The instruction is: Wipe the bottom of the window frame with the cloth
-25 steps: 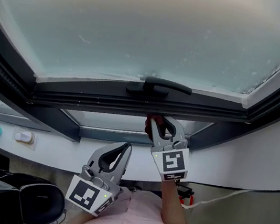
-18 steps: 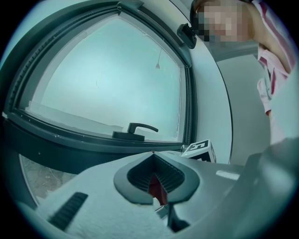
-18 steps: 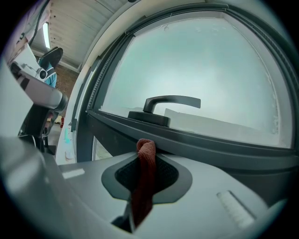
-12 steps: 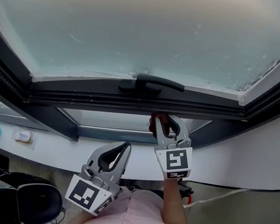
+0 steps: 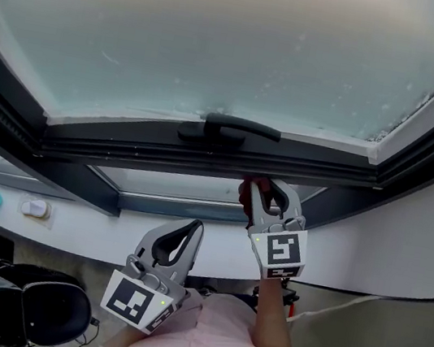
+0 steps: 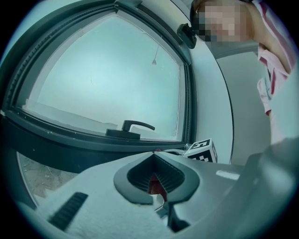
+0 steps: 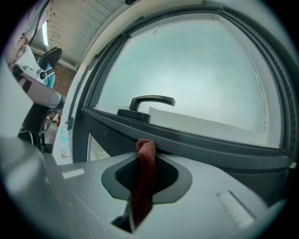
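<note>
A dark red cloth (image 5: pixel 246 192) is pinched in my right gripper (image 5: pixel 262 186), which is shut on it. The cloth's folded end (image 7: pixel 146 151) presses against the underside of the dark bottom rail of the window frame (image 5: pixel 154 152), just right of and below the black handle (image 5: pixel 228 132). In the right gripper view the rail (image 7: pixel 201 144) runs across right behind the cloth, with the handle (image 7: pixel 150 102) above. My left gripper (image 5: pixel 194 229) hangs lower and to the left, apart from the frame, its jaws shut with nothing visibly held. From the left gripper view, the right gripper's marker cube (image 6: pixel 202 150) shows.
Frosted glass (image 5: pixel 239 40) fills the sash above the rail; a smaller pane (image 5: pixel 169 186) lies below it. A white sill and wall (image 5: pixel 379 237) run underneath, with a cable (image 5: pixel 361 298) at the right. A black chair (image 5: pixel 38 307) and small wall fittings (image 5: pixel 36 208) sit at lower left.
My right gripper has slid to the right along the bottom rail with the cloth still in it. The left gripper has stayed where it was.
</note>
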{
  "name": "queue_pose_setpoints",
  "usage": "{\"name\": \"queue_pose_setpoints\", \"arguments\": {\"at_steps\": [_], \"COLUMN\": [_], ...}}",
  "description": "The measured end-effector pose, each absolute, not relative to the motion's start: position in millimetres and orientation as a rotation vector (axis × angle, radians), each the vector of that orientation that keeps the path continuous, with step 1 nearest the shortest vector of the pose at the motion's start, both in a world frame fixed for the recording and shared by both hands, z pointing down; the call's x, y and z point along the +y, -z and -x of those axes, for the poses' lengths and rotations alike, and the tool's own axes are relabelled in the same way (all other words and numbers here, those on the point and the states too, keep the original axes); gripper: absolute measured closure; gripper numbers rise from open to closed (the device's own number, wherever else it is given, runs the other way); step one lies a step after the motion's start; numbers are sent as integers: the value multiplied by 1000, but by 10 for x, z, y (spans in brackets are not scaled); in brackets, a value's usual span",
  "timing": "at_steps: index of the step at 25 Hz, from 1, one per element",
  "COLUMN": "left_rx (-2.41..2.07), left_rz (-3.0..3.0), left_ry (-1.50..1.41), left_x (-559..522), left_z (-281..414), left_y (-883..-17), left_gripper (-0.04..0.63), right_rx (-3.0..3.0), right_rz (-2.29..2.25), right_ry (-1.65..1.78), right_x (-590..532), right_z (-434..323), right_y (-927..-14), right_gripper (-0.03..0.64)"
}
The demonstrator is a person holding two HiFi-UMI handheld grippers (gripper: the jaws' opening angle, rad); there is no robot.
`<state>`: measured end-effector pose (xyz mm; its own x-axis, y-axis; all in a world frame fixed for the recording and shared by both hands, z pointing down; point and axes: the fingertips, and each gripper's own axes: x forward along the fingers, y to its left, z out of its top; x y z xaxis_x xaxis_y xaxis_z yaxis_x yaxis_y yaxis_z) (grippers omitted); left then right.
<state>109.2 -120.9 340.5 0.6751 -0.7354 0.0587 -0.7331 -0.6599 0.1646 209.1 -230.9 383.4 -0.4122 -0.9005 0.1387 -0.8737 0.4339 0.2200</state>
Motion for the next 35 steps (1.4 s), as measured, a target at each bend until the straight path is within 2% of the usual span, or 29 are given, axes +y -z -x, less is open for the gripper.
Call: {"name": "queue_pose_setpoints", "arguments": {"at_steps": [23, 35], "left_rx": [-1206, -1183], "left_rz": [-2706, -2715], "left_ry": [-4, -2], "left_x": [-1175, -1164], "left_z": [-1395, -1628], "left_y": [-3402, -3428], "left_gripper": [595, 595], "right_rx": [-2443, -2358], "right_rz": [-1575, -1764], "right_ry": [171, 91], "right_x": [-2290, -2290], "right_z": [-2621, -3347], "right_y": [-3808, -3835], "right_gripper": [569, 569]}}
